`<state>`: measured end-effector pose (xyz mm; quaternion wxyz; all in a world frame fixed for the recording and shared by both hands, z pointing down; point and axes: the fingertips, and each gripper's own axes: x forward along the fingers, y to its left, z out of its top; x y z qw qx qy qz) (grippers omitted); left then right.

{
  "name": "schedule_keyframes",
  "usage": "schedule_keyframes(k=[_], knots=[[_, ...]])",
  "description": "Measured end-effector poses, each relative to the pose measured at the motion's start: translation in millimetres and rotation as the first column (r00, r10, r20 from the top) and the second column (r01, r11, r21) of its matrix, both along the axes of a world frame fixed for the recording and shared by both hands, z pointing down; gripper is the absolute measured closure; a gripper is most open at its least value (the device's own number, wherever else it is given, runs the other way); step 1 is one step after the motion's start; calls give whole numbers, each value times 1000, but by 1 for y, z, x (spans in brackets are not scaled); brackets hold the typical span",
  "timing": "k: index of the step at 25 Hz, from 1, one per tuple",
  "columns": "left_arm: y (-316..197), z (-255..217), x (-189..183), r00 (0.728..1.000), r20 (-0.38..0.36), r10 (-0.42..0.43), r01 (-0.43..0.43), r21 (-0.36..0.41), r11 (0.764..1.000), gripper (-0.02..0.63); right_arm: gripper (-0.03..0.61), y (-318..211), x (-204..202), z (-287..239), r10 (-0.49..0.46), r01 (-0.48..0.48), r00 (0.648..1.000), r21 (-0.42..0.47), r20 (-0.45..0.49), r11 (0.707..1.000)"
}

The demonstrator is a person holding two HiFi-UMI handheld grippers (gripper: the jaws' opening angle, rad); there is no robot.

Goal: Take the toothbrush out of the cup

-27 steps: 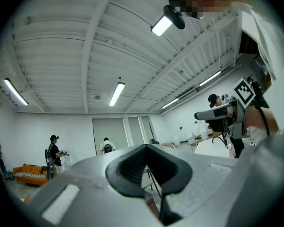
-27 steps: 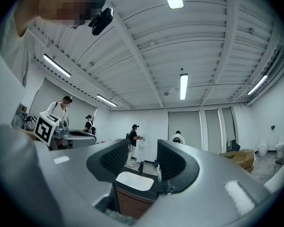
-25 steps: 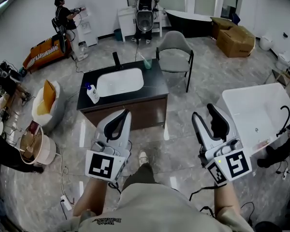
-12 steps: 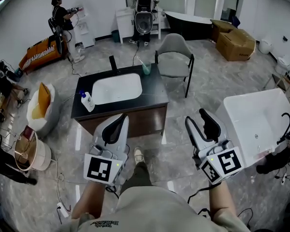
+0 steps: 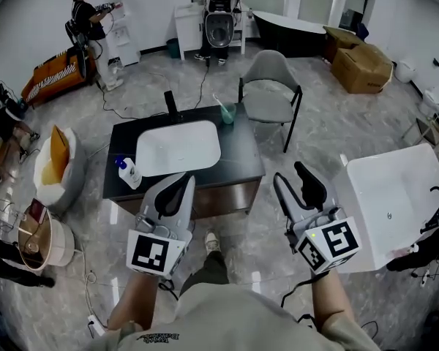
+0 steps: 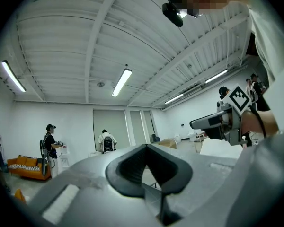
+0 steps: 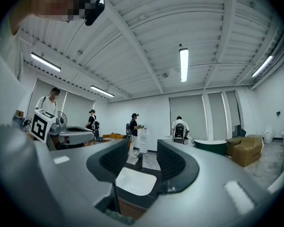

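— Closer than a second ago: the person has walked up, and the white rectangular ceramic basin (image 5: pixel 179 148) set in the black vanity top (image 5: pixel 241 152) now sits larger and lower in the head view. Both tools have stayed out in front, on the near side of the basin and well short of it.

— And the brush?

— Not touched. The thin pale toothbrush (image 5: pixel 220 103) leans in the translucent green plastic cup (image 5: pixel 227 113), which stands off the basin's far right corner, near the back edge of the counter.

— Which tool goes for it?

— My guess is the right gripper (image 5: pixel 289 174). Its jaws stand apart with nothing between them, only the basin showing through the gap. The left gripper (image 5: pixel 184 178) is clenched, tips together, holding nothing.

— What worries you?

— That cup looks light. If the brush is pulled sideways rather than straight up, it could drag the rim and tip the cup off the back. The left tool can't steady it while it's closed. The handle is thin, too, so a pinch near its tip may slip.

— Anything in the way?

— The black tap (image 5: pixel 170 101) behind the basin and the white soap bottle with a blue pump (image 5: pixel 129 172) at its near left corner are both well away from the cup.
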<state>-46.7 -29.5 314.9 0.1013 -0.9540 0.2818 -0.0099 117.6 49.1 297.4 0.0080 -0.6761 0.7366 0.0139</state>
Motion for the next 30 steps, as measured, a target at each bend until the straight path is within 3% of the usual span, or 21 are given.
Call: schedule_keyframes(k=[15,30], knots=[[-198,-10,49,998,-6,70,-70,-66,995,611,387,-198,34,-22,46,-47,999,-41,-23,998],[-284,10,71,999,23,48,-45,-115,992,612,411,-296,57,-3,-10,5,999,-100,-48,995]])
